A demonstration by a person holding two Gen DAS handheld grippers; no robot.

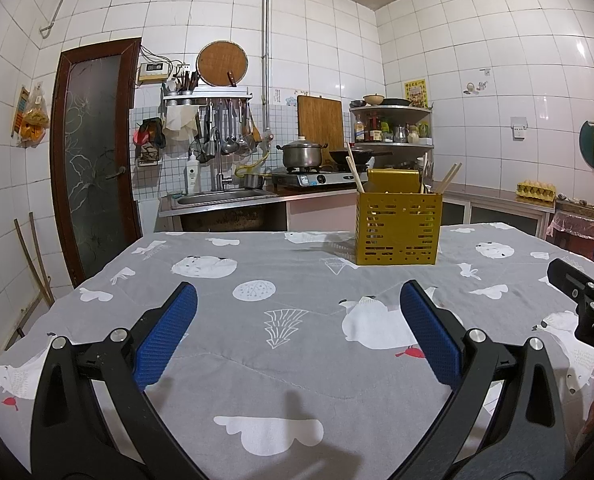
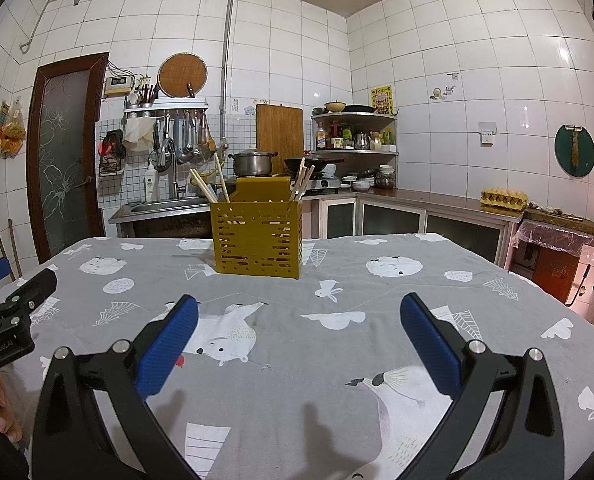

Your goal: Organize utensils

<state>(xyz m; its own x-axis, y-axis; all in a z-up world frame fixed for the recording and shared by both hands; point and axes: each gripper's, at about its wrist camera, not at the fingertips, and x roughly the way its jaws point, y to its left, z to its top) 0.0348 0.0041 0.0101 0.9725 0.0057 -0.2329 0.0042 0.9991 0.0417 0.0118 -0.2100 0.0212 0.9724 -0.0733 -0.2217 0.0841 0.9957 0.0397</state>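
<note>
A yellow perforated utensil holder (image 1: 398, 229) (image 2: 257, 238) stands upright on the far half of the table. Wooden chopsticks (image 1: 355, 171) (image 2: 221, 185) stick out of its top on both sides. My left gripper (image 1: 299, 300) is open above the grey patterned tablecloth (image 1: 257, 344), well short of the holder, with nothing between its blue pads (image 1: 169, 332). My right gripper (image 2: 299, 308) is open too, empty, with the holder ahead and slightly left. The right gripper's black body shows at the left wrist view's right edge. The left gripper's body shows at the right wrist view's left edge.
Behind the table runs a kitchen counter with a sink (image 1: 221, 197), a gas stove holding a steel pot (image 1: 301, 154) and a wok. A corner shelf (image 2: 355, 136) carries bottles. A brown door (image 1: 93, 156) is at left. An egg carton (image 2: 502, 198) sits on the right counter.
</note>
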